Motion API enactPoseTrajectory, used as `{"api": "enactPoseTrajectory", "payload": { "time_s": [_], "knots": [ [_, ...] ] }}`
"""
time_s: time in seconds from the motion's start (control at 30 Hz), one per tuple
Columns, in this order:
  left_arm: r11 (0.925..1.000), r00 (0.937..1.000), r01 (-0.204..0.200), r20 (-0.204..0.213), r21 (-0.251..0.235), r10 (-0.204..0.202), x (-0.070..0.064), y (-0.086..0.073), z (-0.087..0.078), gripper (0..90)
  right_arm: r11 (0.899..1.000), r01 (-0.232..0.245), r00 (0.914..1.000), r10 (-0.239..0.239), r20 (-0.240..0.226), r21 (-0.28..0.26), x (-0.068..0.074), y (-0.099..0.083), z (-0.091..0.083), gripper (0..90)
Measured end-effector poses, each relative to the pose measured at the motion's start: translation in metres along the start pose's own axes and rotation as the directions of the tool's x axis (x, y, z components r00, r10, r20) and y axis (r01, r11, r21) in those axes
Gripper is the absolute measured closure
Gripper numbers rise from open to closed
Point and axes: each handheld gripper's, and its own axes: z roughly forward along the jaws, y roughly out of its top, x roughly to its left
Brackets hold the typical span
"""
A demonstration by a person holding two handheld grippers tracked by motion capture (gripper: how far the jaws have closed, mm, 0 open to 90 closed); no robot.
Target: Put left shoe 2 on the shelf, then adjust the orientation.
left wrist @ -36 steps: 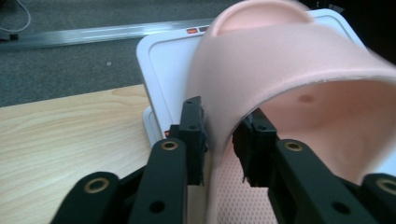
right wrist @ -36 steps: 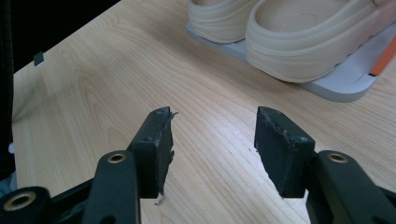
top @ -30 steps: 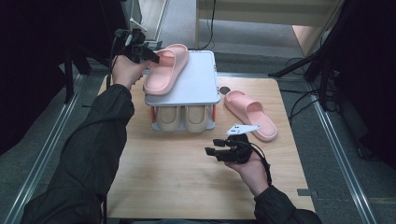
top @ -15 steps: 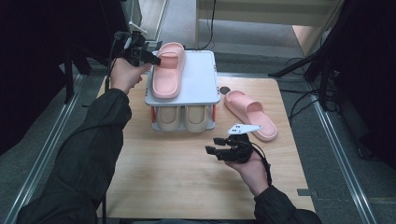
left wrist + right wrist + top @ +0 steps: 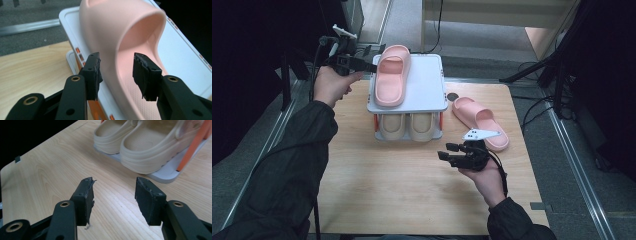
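Note:
A pink slipper [image 5: 391, 75] lies lengthwise on the left half of the white top shelf [image 5: 427, 85] of a small shoe rack. My left gripper [image 5: 371, 66] is at the slipper's left side near its toe end. In the left gripper view its jaws stand open [image 5: 116, 67], with the slipper's side wall [image 5: 130, 37] just beyond and between them. The second pink slipper [image 5: 479, 120] lies on the wooden table to the right of the rack. My right gripper [image 5: 448, 151] hovers open over the table in front of the rack, nothing between its fingers [image 5: 113, 192].
A pair of beige clogs [image 5: 409, 125] sits on the rack's lower shelf, close ahead in the right gripper view [image 5: 140, 142], beside an orange rack post [image 5: 192, 147]. A small dark round spot [image 5: 453, 96] marks the table behind the second slipper. Bare wood [image 5: 402, 190] stretches across the front.
The left gripper has swung the pink slipper from a diagonal lie to lengthwise on the rack's left half. The right gripper has stayed in place.

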Motion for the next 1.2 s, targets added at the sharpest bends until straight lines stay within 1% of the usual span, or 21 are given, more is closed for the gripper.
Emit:
{"api": "enactPoseTrajectory", "payload": {
  "time_s": [0.23, 0.37, 0.43, 0.47, 0.5, 0.53, 0.67, 0.83, 0.93, 1.03, 1.07, 1.1, 1.17, 1.2],
  "knots": [
    [0.9997, 0.9999, 0.014, 0.010, -0.018, -0.014, 0.012, -0.021, -0.011, 54.5, 1.000, -0.004, 0.9994, 0.004, 0.035, 0.001, -0.011, 0.003, -0.005, 53.3],
    [0.9998, 1.0000, 0.003, 0.003, -0.018, -0.003, 0.015, -0.033, -0.013, 53.1, 1.000, -0.002, 0.9988, 0.002, 0.049, 0.004, -0.019, 0.004, -0.007, 56.4],
    [0.9997, 1.0000, 0.004, -0.004, -0.023, -0.004, 0.017, -0.040, -0.014, 53.0, 1.000, 0.005, 0.9982, -0.005, 0.060, 0.006, -0.023, 0.004, -0.006, 56.8],
    [0.9994, 0.9999, 0.005, -0.009, -0.035, -0.006, 0.018, -0.044, -0.014, 53.3, 1.000, 0.010, 0.9979, -0.010, 0.065, 0.009, -0.026, 0.004, -0.005, 57.3],
    [0.9991, 0.9999, 0.012, -0.007, -0.042, -0.013, 0.018, -0.047, -0.015, 54.1, 1.000, 0.010, 0.9978, -0.011, 0.065, 0.012, -0.029, 0.004, -0.005, 58.4],
    [0.9992, 0.9999, 0.014, -0.004, -0.038, -0.014, 0.018, -0.051, -0.014, 54.5, 1.000, 0.004, 0.9978, -0.005, 0.065, 0.014, -0.031, 0.004, -0.004, 59.1],
    [0.9996, 0.9999, 0.012, -0.001, -0.025, -0.012, 0.021, -0.066, -0.013, 54.6, 1.000, -0.009, 0.9974, 0.007, 0.072, 0.019, -0.043, 0.004, -0.003, 65.5],
    [0.9994, 0.9997, 0.023, 0.003, -0.024, -0.023, 0.028, -0.082, -0.011, 53.9, 0.999, -0.024, 0.9949, 0.021, 0.099, 0.031, -0.055, 0.005, -0.006, 71.4],
    [0.9995, 0.9997, 0.019, 0.014, -0.026, -0.018, 0.032, -0.089, -0.011, 52.7, 0.999, -0.029, 0.9942, 0.027, 0.105, 0.024, -0.059, 0.005, -0.008, 74.7],
    [0.9997, 0.9990, -0.003, 0.045, -0.026, 0.004, 0.033, -0.096, -0.010, 50.0, 0.999, -0.039, 0.9937, 0.035, 0.106, 0.030, -0.065, 0.006, -0.010, 80.6],
    [0.9997, 0.9989, 0.002, 0.046, -0.026, 0.000, 0.033, -0.098, -0.010, 49.7, 0.999, -0.039, 0.9940, 0.035, 0.103, 0.035, -0.067, 0.005, -0.010, 82.6],
    [0.9999, 0.9988, -0.002, 0.048, -0.016, 0.002, 0.034, -0.100, -0.009, 49.7, 0.999, -0.033, 0.9935, 0.028, 0.111, 0.039, -0.069, 0.005, -0.011, 84.8],
    [0.9999, 0.9989, -0.003, 0.047, -0.015, 0.003, 0.034, -0.105, -0.008, 49.3, 0.999, -0.019, 0.9926, 0.014, 0.121, 0.037, -0.074, 0.003, -0.012, 87.0],
    [0.9999, 0.9987, 0.003, 0.051, -0.014, -0.003, 0.033, -0.109, -0.006, 49.0, 0.999, -0.027, 0.9922, 0.023, 0.122, 0.032, -0.077, 0.003, -0.013, 87.9]
  ]
}}
